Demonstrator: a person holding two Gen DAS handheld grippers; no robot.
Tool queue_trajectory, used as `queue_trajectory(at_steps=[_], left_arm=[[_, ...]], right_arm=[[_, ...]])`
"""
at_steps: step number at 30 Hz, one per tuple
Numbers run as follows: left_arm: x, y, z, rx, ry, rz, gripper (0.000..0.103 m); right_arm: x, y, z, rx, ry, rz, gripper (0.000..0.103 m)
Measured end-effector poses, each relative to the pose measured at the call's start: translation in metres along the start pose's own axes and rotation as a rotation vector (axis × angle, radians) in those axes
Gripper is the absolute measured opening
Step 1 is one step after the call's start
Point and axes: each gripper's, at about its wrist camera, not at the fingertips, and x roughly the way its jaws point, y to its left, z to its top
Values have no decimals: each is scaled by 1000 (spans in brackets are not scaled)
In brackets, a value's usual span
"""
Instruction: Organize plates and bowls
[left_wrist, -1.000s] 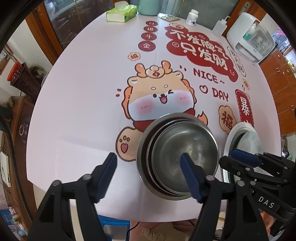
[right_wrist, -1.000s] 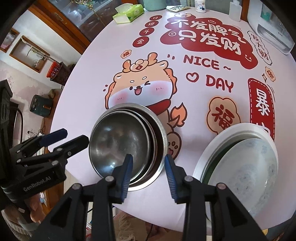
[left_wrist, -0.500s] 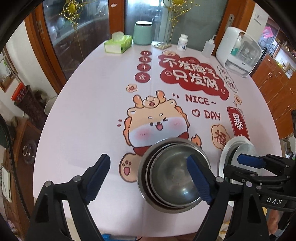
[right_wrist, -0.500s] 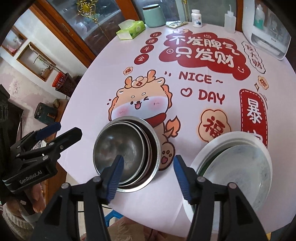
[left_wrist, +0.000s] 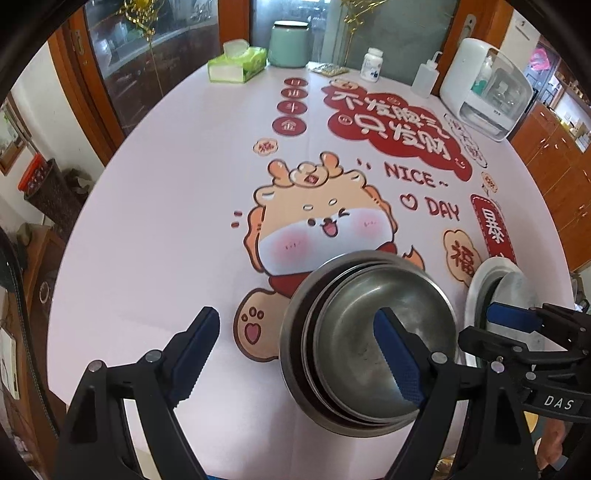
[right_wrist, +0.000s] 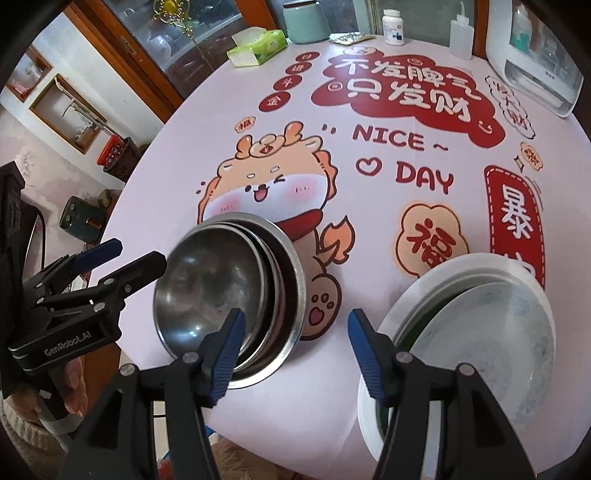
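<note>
So both claws are held wide apart with nothing gripped: left claw (left_wrist: 295, 354), right claw (right_wrist: 295, 354), each just opened up. Nested bowls (left_wrist: 369, 343) are sat on the table (left_wrist: 166, 221) near its edge, plates (right_wrist: 476, 325) stacked beside them.

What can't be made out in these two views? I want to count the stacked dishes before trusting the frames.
- Steel bowls, both views: the top bowl covers the lower ones, only rims show, so the count is uncertain.
- Plate stack, right wrist view: the top plate hides what lies beneath; in the left wrist view the right gripper covers it.
- Pill bottle label: too small to read.
</note>
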Motion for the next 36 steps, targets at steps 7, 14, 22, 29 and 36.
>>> queue_trajectory(at_steps=[7, 14, 22, 29, 36], left_arm=[[19, 2, -4, -12, 48, -17, 84], [32, 12, -6, -46, 92, -45, 84], [43, 24, -9, -85, 162, -110, 82], [50, 28, -14, -96, 222, -165, 61], [55, 26, -13, -113, 254, -235, 45]], right_arm=[[12, -1, 3, -1, 16, 18, 58], [24, -4, 5, 20, 42, 51, 58], [31, -6, 5, 56, 79, 98, 58], [34, -4, 6, 68, 99, 118, 57], [39, -2, 6, 76, 123, 133, 43]])
